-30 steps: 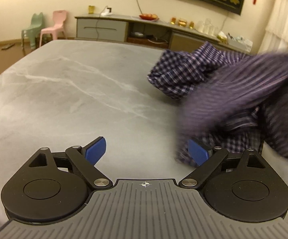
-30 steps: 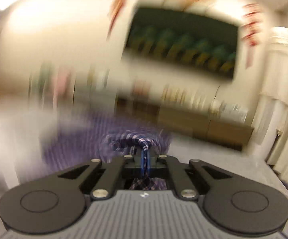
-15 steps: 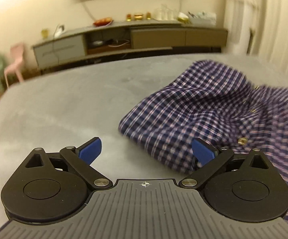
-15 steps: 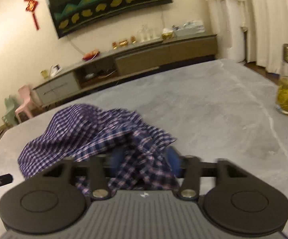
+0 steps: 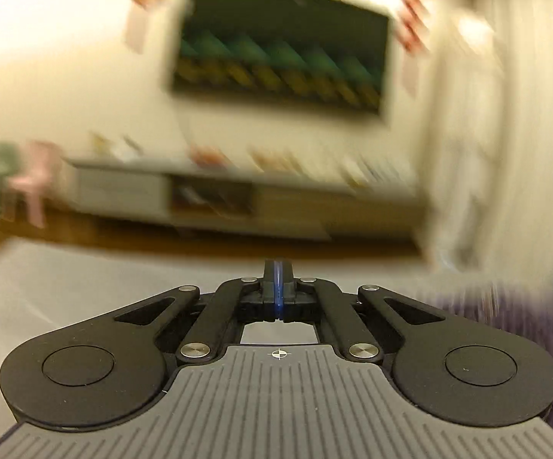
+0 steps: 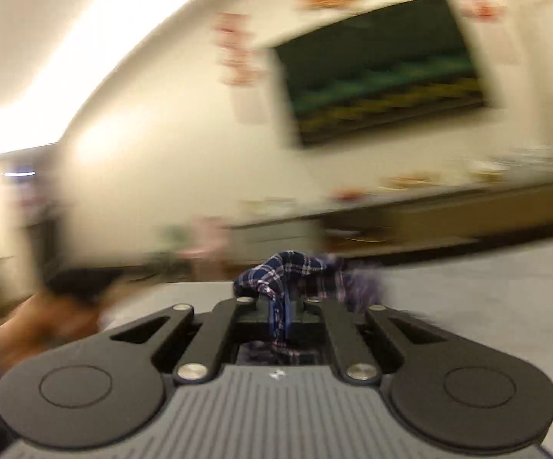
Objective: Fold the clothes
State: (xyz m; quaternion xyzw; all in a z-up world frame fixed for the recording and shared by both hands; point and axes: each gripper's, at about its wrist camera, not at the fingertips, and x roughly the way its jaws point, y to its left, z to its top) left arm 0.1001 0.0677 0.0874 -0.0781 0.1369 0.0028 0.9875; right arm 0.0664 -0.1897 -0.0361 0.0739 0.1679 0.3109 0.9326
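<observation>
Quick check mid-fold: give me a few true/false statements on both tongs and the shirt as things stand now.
1. The right tongs are shut on the plaid shirt. True.
2. The left tongs are wide open. False: their fingers are pressed together.
3. Cloth shows between the left tongs' fingers. False: none shows there; only a purple blur at the right edge.
4. Both views are motion-blurred. True.

Motion blur smeared room in both views. Purple checked cloth shirt (image 5: 521, 317) was a streaked patch, cut off at right edge.
</observation>
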